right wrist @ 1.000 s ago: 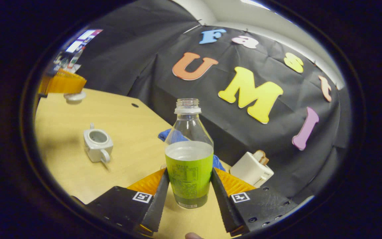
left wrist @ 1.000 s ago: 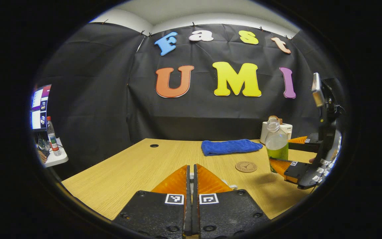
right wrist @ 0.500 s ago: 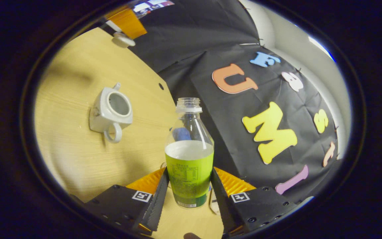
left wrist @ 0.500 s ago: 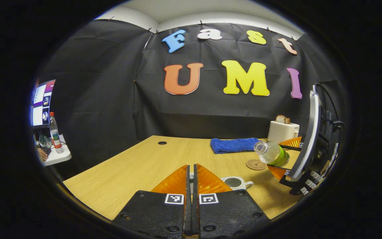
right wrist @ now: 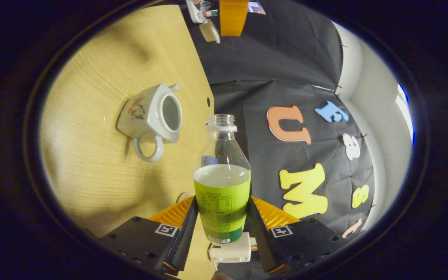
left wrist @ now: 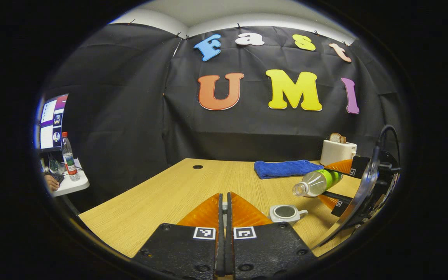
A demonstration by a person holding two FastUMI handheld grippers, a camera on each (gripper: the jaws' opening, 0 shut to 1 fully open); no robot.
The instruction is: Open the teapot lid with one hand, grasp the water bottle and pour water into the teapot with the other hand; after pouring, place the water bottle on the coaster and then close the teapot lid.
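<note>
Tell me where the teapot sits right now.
In the left gripper view, the teapot stands lidless on the table, low right of centre, just below the tilted water bottle.

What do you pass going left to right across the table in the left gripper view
Left gripper, teapot, water bottle tipped over toward the teapot, toaster. The blue towel overlaps the teapot and bottle sideways, so I left it out.

Left gripper view level; right rolled; both see teapot (left wrist: 286, 212).
</note>
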